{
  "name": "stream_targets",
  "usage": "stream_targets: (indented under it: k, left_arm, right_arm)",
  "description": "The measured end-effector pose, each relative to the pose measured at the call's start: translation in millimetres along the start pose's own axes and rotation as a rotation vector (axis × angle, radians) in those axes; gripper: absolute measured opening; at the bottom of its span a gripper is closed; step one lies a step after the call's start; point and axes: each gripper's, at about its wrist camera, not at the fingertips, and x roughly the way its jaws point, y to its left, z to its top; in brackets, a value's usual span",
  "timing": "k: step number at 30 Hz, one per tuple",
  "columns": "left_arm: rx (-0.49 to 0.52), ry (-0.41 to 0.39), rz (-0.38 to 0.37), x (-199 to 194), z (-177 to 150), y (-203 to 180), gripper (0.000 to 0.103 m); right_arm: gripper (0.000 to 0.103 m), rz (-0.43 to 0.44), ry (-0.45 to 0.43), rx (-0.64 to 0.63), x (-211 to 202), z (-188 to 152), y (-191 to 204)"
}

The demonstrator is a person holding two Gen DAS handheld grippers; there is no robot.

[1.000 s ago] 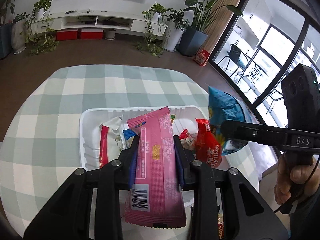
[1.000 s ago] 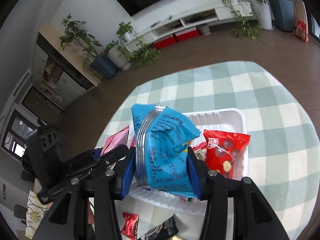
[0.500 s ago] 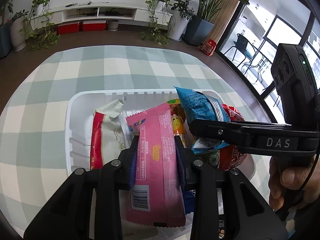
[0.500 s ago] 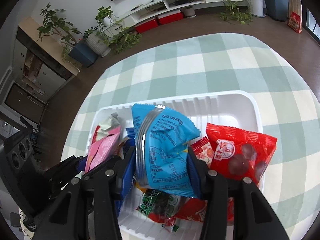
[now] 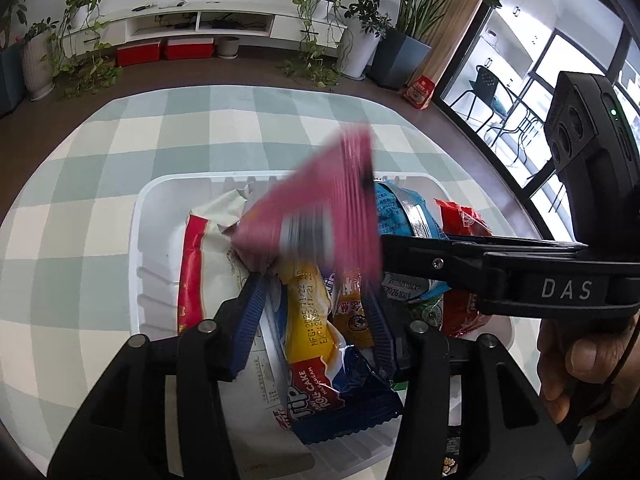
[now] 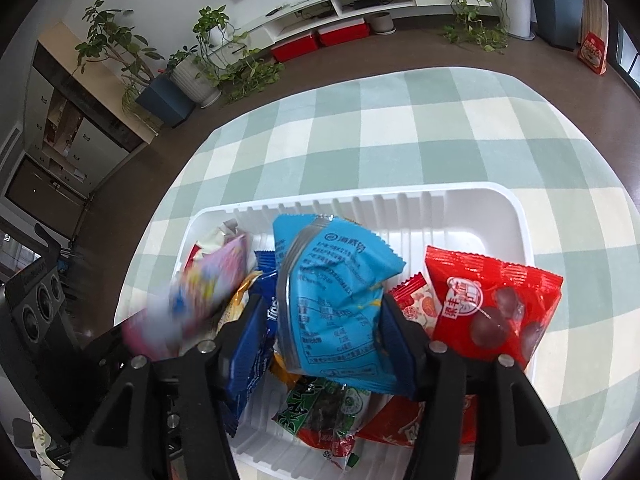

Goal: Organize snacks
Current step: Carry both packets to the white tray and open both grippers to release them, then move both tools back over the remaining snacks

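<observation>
A white tray (image 5: 152, 208) (image 6: 400, 190) on the checked table holds several snack packets. My left gripper (image 5: 314, 296) hangs low over the tray's near side and its jaws are opening. The pink packet (image 5: 320, 216) (image 6: 200, 300) is blurred and tips forward, out from between the pads. My right gripper (image 6: 320, 312) (image 5: 400, 248) is over the tray too, jaws opening. The blue packet (image 6: 336, 288) (image 5: 400, 208) still stands between its fingers on the pile, with a gap showing at the left pad.
In the tray lie a white-and-red packet (image 5: 204, 248), a yellow and blue roll cake packet (image 5: 312, 320), a red packet (image 6: 492, 304) and a green one (image 6: 320, 404). A hand (image 5: 580, 360) holds the right gripper. The checked tablecloth (image 5: 80, 160) surrounds the tray.
Both grippers sank to the tray with their packets. Both sets of jaws have spread. The pink packet has swung forward out of the left jaws; the blue one stays between the right fingers.
</observation>
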Motion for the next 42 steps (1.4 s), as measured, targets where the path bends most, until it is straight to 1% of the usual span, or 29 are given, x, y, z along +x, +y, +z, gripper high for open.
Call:
stream_targets:
  k: [8, 10, 11, 13, 15, 16, 17, 18, 19, 22, 23, 24, 25, 26, 27, 29, 31, 35, 38, 40, 42]
  left_arm:
    - [-0.002, -0.001, 0.0, -3.3, -2.1, 2.1, 0.047]
    - [-0.004, -0.007, -0.002, -6.5, -3.7, 1.8, 0.047]
    - [-0.005, -0.011, -0.004, -8.7, -4.4, 1.4, 0.049]
    - [-0.005, -0.021, -0.007, -14.2, -5.3, -0.1, 0.059]
    - [-0.002, -0.032, -0.014, -20.8, -6.6, -2.7, 0.064]
    - [0.002, -0.036, -0.017, -23.3, -7.0, -4.0, 0.068]
    - [0.005, -0.04, -0.014, -26.0, -7.5, -5.7, 0.071]
    - [0.008, -0.045, -0.007, -28.7, -8.0, -6.9, 0.078]
    - [0.007, -0.05, -0.004, -32.5, -9.0, -8.7, 0.085]
    - [0.002, -0.073, 0.001, -45.3, -12.7, -11.8, 0.099]
    - [0.002, -0.081, 0.009, -50.1, -14.7, -12.8, 0.1]
    - [0.003, -0.085, 0.019, -54.7, -16.7, -14.0, 0.103]
    - [0.004, -0.092, 0.034, -60.2, -19.5, -15.4, 0.103]
    - [0.006, -0.097, 0.047, -65.2, -23.0, -16.6, 0.103]
    - [0.008, -0.1, 0.057, -70.4, -26.8, -17.8, 0.103]
    - [0.02, -0.101, 0.078, -79.5, -36.0, -21.0, 0.103]
    - [0.041, -0.099, 0.114, -90.5, -49.6, -25.5, 0.103]
    - [0.077, -0.1, 0.127, -112.6, -82.1, -30.9, 0.103]
    - [0.059, -0.08, 0.082, -131.4, -114.9, -35.1, 0.103]
    - [0.049, -0.074, 0.062, -141.4, -138.9, -41.5, 0.103]
    - [0.067, -0.065, 0.04, -148.2, -161.5, -50.4, 0.103]
  right_arm:
    - [0.062, 0.006, -0.01, 0.017, -6.3, -0.9, -1.5]
    - [0.064, 0.011, -0.019, 0.026, -10.2, -1.4, -1.5]
    - [0.068, 0.016, -0.024, 0.032, -12.4, -1.7, -1.4]
    - [0.072, 0.031, -0.041, 0.049, -18.5, -2.2, -0.9]
    - [0.073, 0.041, -0.063, 0.058, -25.7, -2.7, 0.8]
    - [0.074, 0.046, -0.074, 0.06, -29.0, -3.1, 2.0]
    - [0.077, 0.049, -0.086, 0.061, -32.3, -3.5, 3.2]
    - [0.082, 0.051, -0.096, 0.06, -35.2, -3.8, 4.7]
    - [0.084, 0.049, -0.097, 0.057, -36.9, -4.4, 6.6]
    - [0.084, 0.054, -0.085, 0.05, -40.4, -6.7, 9.8]
    - [0.084, 0.059, -0.096, 0.05, -43.7, -8.0, 10.2]
    - [0.086, 0.064, -0.117, 0.049, -48.9, -9.6, 10.5]
    - [0.089, 0.064, -0.131, 0.047, -51.8, -11.6, 10.2]
    - [0.097, 0.059, -0.141, 0.042, -54.1, -13.4, 9.9]
    - [0.099, 0.057, -0.142, 0.039, -55.3, -15.4, 8.9]
    - [0.099, 0.064, -0.126, 0.058, -58.5, -20.7, 3.8]
    - [0.099, 0.105, -0.144, 0.085, -68.3, -28.1, -2.1]
    - [0.099, 0.164, -0.198, 0.112, -100.2, -56.5, -14.0]
    - [0.099, 0.177, -0.23, 0.126, -125.0, -90.3, -20.5]
    - [0.099, 0.169, -0.246, 0.103, -138.4, -118.1, -21.5]
    - [0.095, 0.154, -0.25, 0.096, -146.1, -147.1, -24.5]
